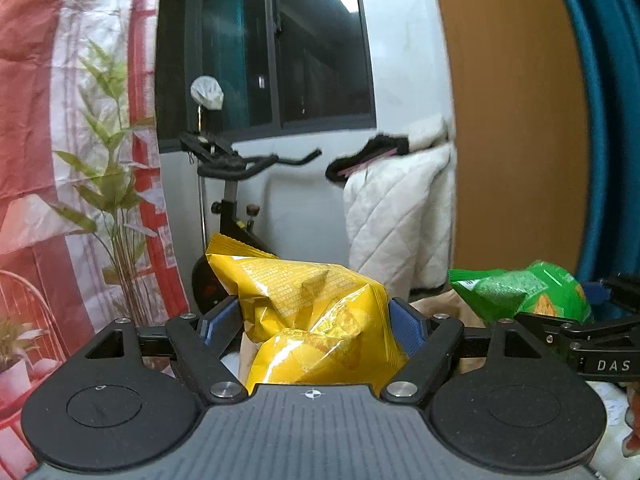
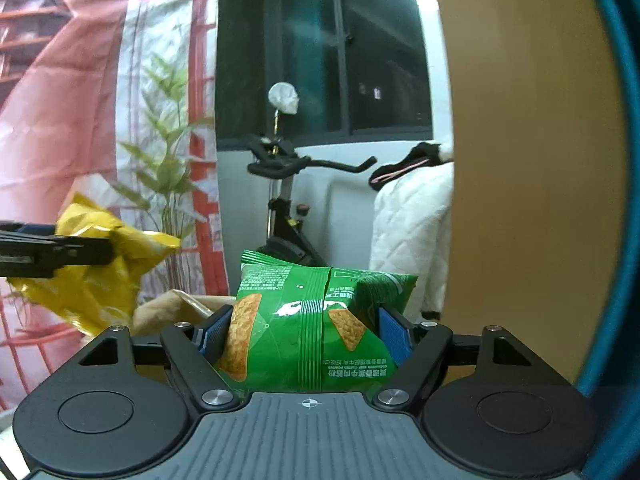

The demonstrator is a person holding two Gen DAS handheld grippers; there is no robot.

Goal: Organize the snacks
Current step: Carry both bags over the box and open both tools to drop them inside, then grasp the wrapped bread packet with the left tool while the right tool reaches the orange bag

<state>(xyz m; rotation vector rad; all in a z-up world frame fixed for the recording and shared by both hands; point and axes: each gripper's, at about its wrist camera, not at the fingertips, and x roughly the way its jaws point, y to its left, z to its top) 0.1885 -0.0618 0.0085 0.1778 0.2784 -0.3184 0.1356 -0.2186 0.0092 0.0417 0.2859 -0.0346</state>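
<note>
- Snacks first: the crinkled yellow foil snack bag (image 1: 312,312) sits clamped between the blue pads of my left gripper (image 1: 314,320), and the glossy green foil chip bag (image 2: 308,328) is pinched the same way in my right gripper (image 2: 306,330).
- Both bags are up in the air, side by side, clear of any bench; from the left wrist view the green bag (image 1: 524,292) shows just to the right, and from the right wrist view the yellow one (image 2: 100,264) hangs off to the left.
- I judge this to be the carry step: both snacks are picked and in transit, with neither placed yet.
- Below and between the bags I can make out a tan, crumpled paper-like rim (image 2: 176,304); it may be an open bag or box meant to receive them, though the view is too blocked to be sure.
- The next move calls for finding that drop spot, bringing one bag over it at a time so the two grippers do not collide, then lowering before letting go.
- Both bags are puffy and slick, so I would keep the squeeze gentle and steady.
- The black exercise bike (image 1: 232,184) and the white quilted blanket (image 1: 396,216) lie well beyond, out of my path.
</note>
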